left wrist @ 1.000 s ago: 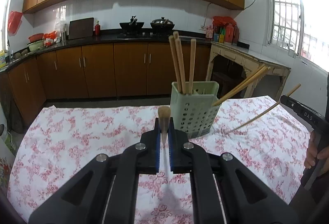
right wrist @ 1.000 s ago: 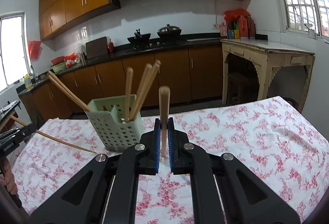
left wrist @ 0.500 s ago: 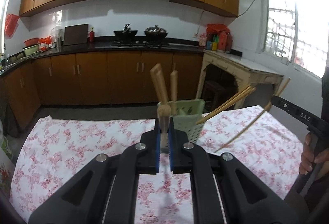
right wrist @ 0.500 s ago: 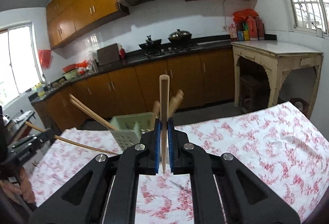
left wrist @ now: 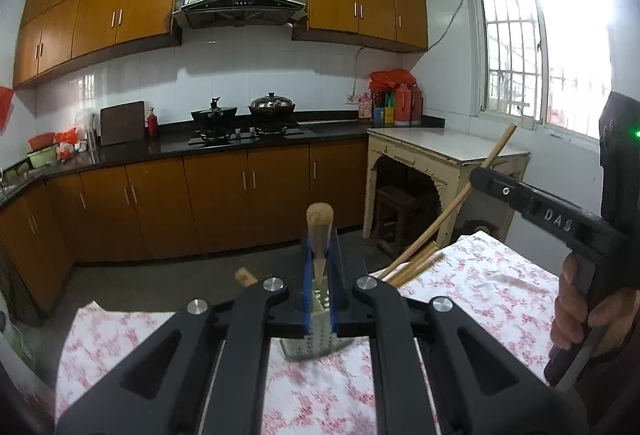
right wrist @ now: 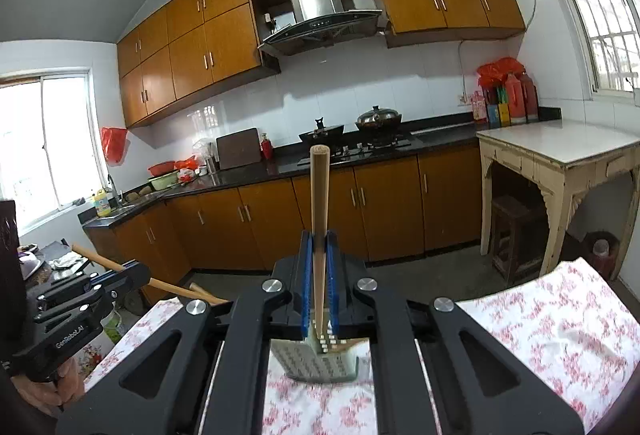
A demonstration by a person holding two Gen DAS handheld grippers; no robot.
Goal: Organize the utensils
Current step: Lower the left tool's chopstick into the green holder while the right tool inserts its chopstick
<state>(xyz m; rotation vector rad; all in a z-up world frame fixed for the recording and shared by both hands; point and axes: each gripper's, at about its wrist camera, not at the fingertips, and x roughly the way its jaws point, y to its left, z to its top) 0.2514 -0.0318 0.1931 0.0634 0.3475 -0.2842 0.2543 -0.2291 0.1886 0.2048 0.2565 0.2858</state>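
Both grippers moved in over the holder (right wrist: 316, 359), so your left gripper (left wrist: 320, 299) and right gripper (right wrist: 319, 299), each clamped on a chopstick (right wrist: 319, 219), sat directly above it, lined up for dropping in.

The perforated utensil holder (left wrist: 316, 345) is mostly hidden behind the left gripper (left wrist: 319, 287) — only a lower strip of its wall shows under the linkage, and its rim and compartments cannot be seen. In the right wrist view the holder (right wrist: 316, 361) is likewise cut off above by the right gripper (right wrist: 319, 287), so which compartment the clamped chopstick (right wrist: 319, 231) is over cannot be told. Chopsticks (left wrist: 416, 263) leaning out to the right of the holder vanish behind the gripper frame — their lower ends are unseen. The floral tablecloth (left wrist: 480, 283) around the holder is motion-blurred.
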